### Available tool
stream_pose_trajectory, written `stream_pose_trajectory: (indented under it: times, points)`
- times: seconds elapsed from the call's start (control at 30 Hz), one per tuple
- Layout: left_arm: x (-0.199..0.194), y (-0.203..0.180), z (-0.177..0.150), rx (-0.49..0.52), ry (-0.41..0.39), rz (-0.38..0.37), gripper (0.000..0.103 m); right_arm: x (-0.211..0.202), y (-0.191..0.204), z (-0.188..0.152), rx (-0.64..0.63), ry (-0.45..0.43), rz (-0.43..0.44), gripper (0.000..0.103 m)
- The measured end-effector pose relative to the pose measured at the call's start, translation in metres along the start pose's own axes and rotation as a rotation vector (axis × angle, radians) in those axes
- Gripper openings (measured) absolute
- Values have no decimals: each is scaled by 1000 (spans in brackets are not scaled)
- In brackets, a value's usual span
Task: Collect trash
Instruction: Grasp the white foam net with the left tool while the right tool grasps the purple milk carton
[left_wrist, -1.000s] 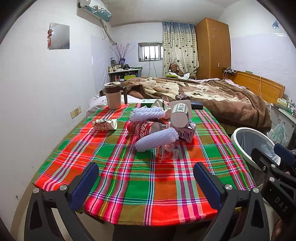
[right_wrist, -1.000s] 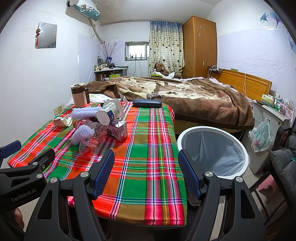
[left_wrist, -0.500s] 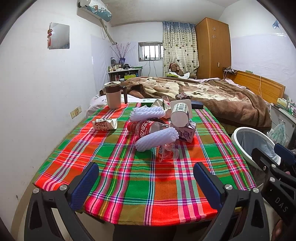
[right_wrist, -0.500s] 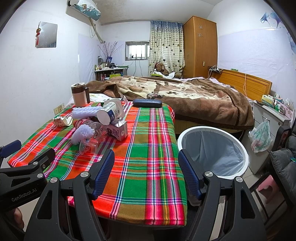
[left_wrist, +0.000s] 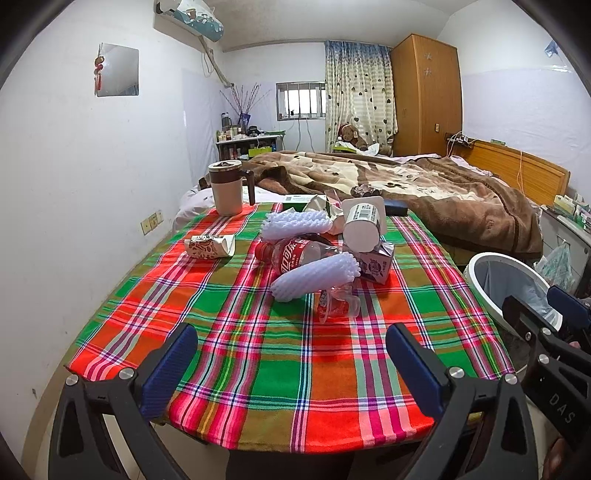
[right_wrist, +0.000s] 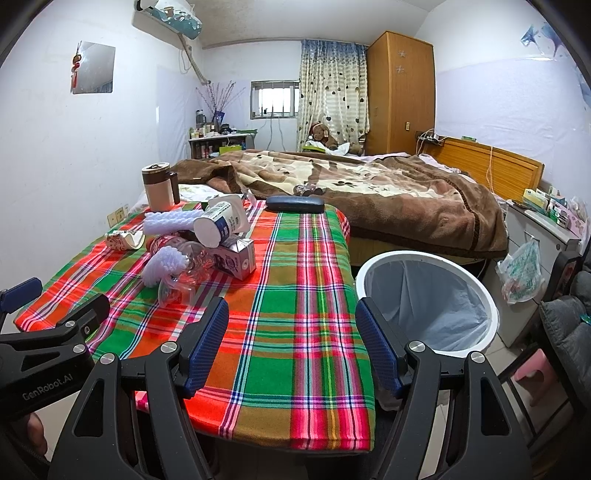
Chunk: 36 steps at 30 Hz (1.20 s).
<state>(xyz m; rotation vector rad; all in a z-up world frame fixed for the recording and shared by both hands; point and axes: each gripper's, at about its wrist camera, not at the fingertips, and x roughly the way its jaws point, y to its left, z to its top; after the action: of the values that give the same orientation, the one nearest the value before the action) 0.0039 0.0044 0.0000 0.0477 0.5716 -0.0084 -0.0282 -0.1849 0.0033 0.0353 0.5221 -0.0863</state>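
I hold both grippers at the near edge of the surface. My left gripper is wide open and holds nothing; my right gripper is also wide open and empty. The trash pile lies in the middle of the plaid cloth, well apart from both. The white bin stands just beside the surface, on the right.
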Motion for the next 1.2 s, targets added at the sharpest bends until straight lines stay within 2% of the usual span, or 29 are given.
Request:
stream_pose_trajectory:
  times: [0.1,0.23,0.43,0.6,0.8,0.93,1.2]
  points:
    - [9,8,0,-14,14,-27,103,6,-1,2,3,-1,27,72]
    - [29,25,2,-15,34,-121,103,25,0,5,-11,-6,62,72]
    - [65,57,12,-18,71,-137,98,69,5,14,-25,60,102,72]
    - [87,79,27,-31,99,-171,97,89,11,27,-3,105,163,73]
    - [108,98,48,-80,112,-208,97,108,27,53,27,117,215,73]
    - [117,97,66,-60,93,-219,97,122,40,68,40,119,247,72]
    - [146,80,95,22,115,-273,97,160,51,79,61,197,249,72]
